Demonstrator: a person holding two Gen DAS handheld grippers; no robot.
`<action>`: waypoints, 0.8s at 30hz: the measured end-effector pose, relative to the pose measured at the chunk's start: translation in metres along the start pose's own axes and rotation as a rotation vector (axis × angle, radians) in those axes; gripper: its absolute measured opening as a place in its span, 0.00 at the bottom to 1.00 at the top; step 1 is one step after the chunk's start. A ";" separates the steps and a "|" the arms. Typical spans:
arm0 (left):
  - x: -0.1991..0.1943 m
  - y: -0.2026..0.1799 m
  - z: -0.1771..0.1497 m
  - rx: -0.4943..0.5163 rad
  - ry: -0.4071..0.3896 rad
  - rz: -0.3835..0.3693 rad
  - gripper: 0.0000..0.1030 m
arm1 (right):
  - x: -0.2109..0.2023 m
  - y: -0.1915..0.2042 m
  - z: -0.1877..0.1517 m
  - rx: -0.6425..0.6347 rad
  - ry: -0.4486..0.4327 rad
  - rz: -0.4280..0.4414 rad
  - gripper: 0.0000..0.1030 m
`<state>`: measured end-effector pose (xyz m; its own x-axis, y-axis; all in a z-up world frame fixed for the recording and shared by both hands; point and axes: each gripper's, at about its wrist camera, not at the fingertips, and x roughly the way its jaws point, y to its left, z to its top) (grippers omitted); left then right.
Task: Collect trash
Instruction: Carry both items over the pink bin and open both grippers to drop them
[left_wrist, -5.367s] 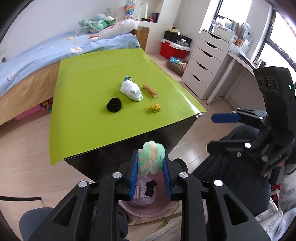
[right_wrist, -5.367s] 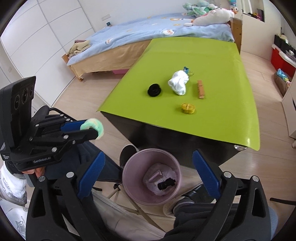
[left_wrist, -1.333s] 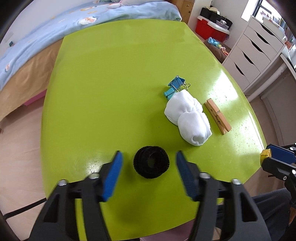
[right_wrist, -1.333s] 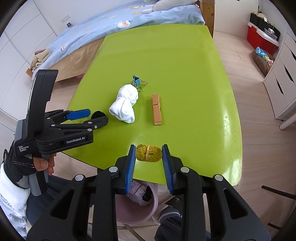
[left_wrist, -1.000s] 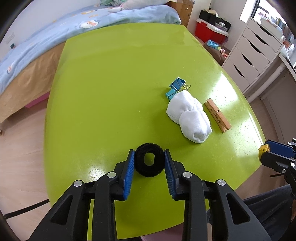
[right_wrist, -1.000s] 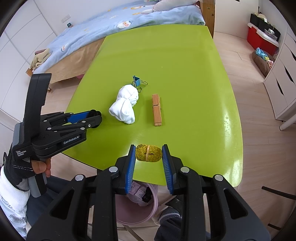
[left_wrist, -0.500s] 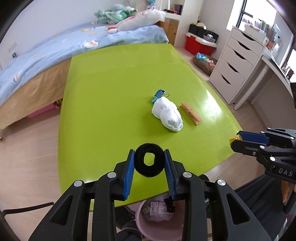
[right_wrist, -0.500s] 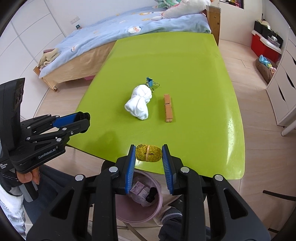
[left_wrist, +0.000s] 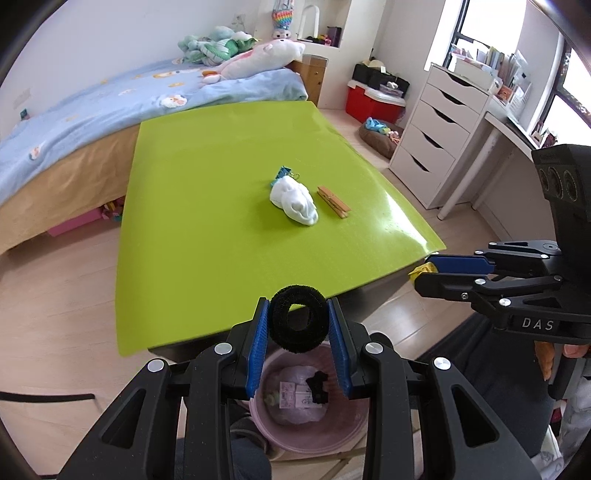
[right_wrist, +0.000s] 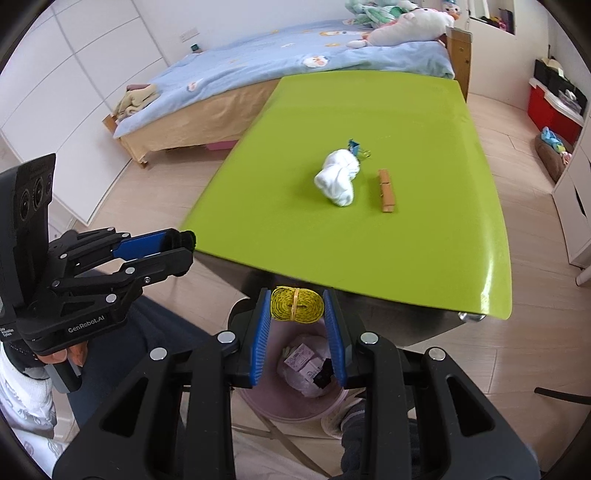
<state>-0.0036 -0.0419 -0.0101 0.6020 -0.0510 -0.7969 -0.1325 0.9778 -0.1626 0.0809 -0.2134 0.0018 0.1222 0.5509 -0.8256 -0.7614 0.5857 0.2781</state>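
Left gripper clamped on black fuzzy ring-shaped hair tie; right gripper clamped on yellow coiled tape bundle. Both carried above round pink plastic bin at lower centre. Next, probably: centre over bin, release.

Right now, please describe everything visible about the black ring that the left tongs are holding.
The black ring looks like a fuzzy fabric hair tie, thick and doughnut-shaped, with a small round hole in the middle. It stands on edge, its hole facing the camera, and looks undamaged. The left tongs are shut on it, one blue pad pressing on each side. It is off the green table, in the air, with the pink bin showing just below it. Nothing else touches it.
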 end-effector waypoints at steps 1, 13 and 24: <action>-0.002 0.000 -0.004 -0.004 -0.002 -0.005 0.30 | 0.000 0.002 -0.003 -0.004 0.002 0.006 0.28; -0.023 -0.005 -0.037 -0.027 -0.009 -0.047 0.30 | 0.008 0.023 -0.038 -0.042 0.061 0.096 0.28; -0.024 -0.004 -0.039 -0.021 -0.009 -0.060 0.30 | 0.013 0.022 -0.038 -0.025 0.062 0.131 0.88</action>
<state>-0.0477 -0.0527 -0.0130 0.6166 -0.1078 -0.7799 -0.1123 0.9684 -0.2226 0.0409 -0.2161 -0.0212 -0.0186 0.5834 -0.8119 -0.7837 0.4958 0.3742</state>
